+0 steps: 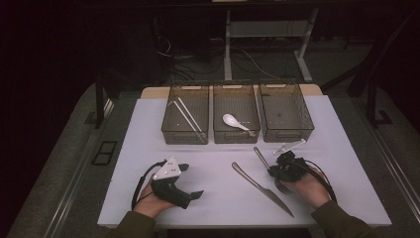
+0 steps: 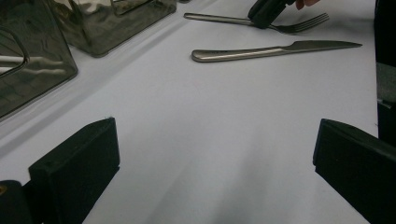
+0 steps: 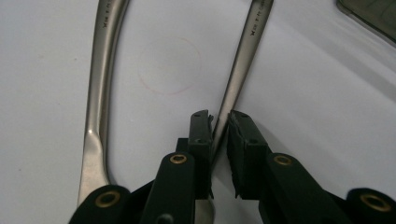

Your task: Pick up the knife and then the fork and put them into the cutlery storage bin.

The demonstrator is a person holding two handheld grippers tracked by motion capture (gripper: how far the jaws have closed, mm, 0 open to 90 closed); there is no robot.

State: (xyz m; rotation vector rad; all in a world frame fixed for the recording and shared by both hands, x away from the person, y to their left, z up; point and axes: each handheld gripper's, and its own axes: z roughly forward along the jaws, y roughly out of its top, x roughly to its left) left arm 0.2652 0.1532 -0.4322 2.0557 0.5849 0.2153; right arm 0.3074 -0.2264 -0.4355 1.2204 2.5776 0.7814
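Observation:
A steel fork (image 1: 261,157) lies on the white mat right of centre, and a steel table knife (image 1: 262,190) lies beside it on the left. My right gripper (image 1: 275,174) points down at the fork. In the right gripper view its jaws (image 3: 220,122) pinch the fork's thin neck (image 3: 245,60), with the knife's handle (image 3: 100,93) alongside. My left gripper (image 1: 192,181) rests on the mat at front left, open, nothing between its fingers (image 2: 79,158). From there the knife (image 2: 275,50), the fork (image 2: 219,19) and the right gripper (image 2: 266,11) lie ahead.
Three clear bins stand in a row at the back: the left bin (image 1: 184,137) holds pale chopsticks (image 1: 188,116), the middle bin (image 1: 235,136) a white spoon (image 1: 234,121), the right bin (image 1: 287,134) nothing I can make out. Pale sticks (image 1: 289,146) lie before the right bin.

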